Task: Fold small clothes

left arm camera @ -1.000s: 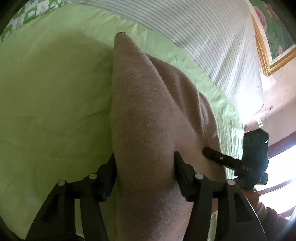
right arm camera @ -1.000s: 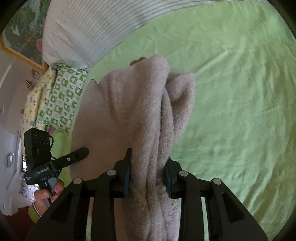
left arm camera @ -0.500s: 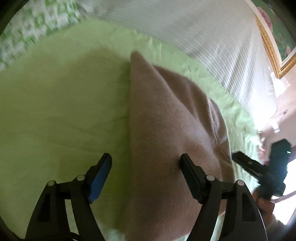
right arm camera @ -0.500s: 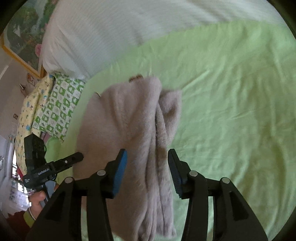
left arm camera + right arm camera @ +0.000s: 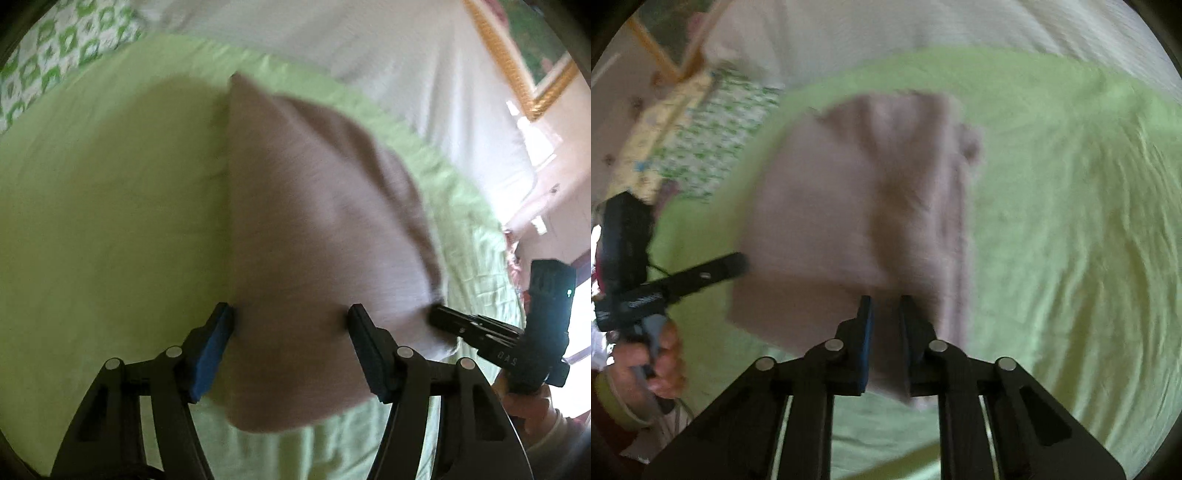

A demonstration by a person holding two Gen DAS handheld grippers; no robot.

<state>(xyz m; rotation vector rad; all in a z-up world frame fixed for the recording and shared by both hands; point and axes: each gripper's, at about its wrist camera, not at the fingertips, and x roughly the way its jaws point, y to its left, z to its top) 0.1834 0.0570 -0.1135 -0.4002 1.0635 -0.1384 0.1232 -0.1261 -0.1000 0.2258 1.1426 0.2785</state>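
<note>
On the green sheet, my right gripper closes, pinching the near edge of the soft, limp, light pink garment, while my left gripper closes astride its thick folded corner, the best hold.

bed: green sheet | striped white pillow | gold-framed picture | bright window light at right

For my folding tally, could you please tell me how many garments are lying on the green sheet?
1: a folded beige knit garment near the green sheet's far edge by the striped bedding. More could lie outside both views.
</note>
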